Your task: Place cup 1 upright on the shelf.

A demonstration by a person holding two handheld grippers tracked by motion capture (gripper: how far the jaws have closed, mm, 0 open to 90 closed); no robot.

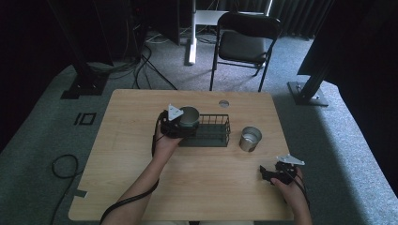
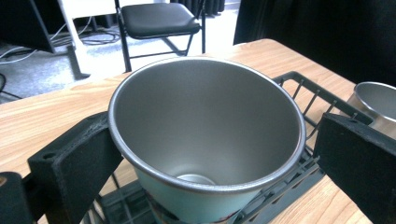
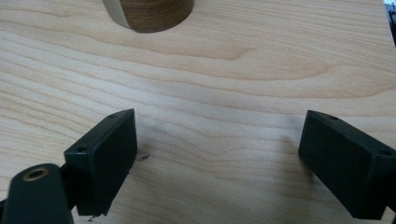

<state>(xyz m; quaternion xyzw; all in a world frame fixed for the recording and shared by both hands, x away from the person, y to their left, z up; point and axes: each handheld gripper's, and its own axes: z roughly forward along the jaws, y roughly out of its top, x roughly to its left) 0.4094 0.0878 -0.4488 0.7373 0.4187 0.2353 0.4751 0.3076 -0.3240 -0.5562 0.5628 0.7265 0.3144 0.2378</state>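
**Cup at the left end of the wire basket**

High view: the left gripper (image 1: 180, 123) meets the metal cup (image 1: 189, 116) at the wire basket (image 1: 217, 132)'s left end; a second cup (image 1: 249, 138) stands right of the basket.

Left gripper view: the cup sits between the jaws, the left jaw touching, the right slightly apart.

Right gripper view: the right gripper (image 3: 217, 154) is spread wide over bare table (image 3: 233, 74).

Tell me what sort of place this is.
Probably a lab or studio set up for recording: a lone wooden table on grey carpet, dark curtains behind, black stand legs with loose cables on the floor, and a folding chair.
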